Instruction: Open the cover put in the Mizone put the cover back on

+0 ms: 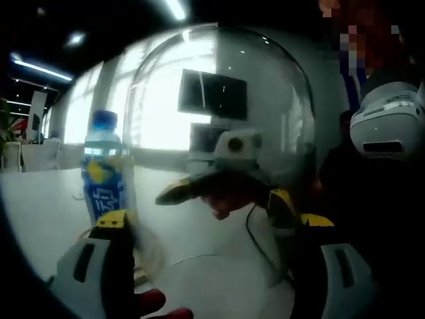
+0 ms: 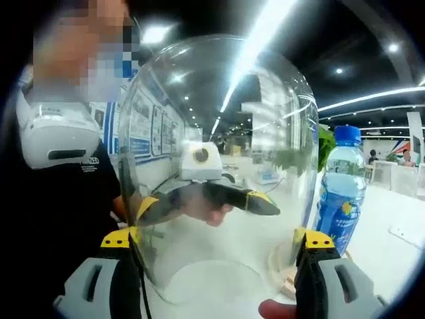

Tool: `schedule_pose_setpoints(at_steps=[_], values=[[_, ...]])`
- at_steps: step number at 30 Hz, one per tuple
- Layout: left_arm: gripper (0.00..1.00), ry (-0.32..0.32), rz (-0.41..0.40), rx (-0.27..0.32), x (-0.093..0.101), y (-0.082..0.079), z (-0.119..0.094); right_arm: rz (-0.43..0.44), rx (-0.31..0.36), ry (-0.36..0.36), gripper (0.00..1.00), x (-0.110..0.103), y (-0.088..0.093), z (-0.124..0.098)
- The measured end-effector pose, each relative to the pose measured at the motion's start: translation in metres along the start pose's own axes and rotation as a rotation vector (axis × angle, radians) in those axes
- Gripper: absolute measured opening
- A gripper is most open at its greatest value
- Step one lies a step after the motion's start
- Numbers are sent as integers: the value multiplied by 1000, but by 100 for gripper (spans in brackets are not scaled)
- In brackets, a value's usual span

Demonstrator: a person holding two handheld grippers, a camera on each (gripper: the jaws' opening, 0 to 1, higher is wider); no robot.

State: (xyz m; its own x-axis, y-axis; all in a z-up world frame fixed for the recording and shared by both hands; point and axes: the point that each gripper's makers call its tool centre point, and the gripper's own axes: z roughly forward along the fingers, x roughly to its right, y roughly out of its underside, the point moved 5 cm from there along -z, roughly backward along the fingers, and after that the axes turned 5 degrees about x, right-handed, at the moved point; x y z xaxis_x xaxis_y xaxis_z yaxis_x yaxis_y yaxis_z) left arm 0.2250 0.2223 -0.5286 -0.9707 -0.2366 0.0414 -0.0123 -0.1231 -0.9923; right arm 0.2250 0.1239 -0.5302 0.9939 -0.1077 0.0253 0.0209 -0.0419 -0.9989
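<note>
We find both hand-held grippers, left (image 1: 212,229) and right (image 2: 216,249), clamping the glass cover (image 2: 219,166); uneven lifting could topple the Mizone bottle (image 2: 342,189) beside it

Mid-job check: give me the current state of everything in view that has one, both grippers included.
Glass dome cover: upright, held between both grippers, its rim low by the tabletop.
Mizone bottle: upright on the table, blue cap on, outside and beside the dome.
Left gripper: jaws at opposite sides of the dome, gripping it.
Right gripper: jaws at opposite sides of the dome, gripping it.
</note>
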Motion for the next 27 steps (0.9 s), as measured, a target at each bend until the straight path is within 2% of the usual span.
schedule_pose_setpoints(at_steps=[4,8,11,14,17,22,27], values=[[86,26,-14,5,-1,-1,-2,16,-16,-28,90,2,-1,-2],[86,64,-28,-3,-2,-2,-2,43,16,-84,90,4,-1,-1],[86,91,-37,-5,-6,-1,1,44,15,-111,90,8,-1,1],[86,110,-34,-12,-5,-1,2,44,4,-114,90,6,-1,3],[86,125,-30,-31,-6,0,3,46,21,-115,90,6,-1,3],[86,131,-33,-5,-7,0,2,48,30,-118,90,8,-1,5],[86,131,-27,-25,-2,0,2,47,38,-121,90,4,-1,5]])
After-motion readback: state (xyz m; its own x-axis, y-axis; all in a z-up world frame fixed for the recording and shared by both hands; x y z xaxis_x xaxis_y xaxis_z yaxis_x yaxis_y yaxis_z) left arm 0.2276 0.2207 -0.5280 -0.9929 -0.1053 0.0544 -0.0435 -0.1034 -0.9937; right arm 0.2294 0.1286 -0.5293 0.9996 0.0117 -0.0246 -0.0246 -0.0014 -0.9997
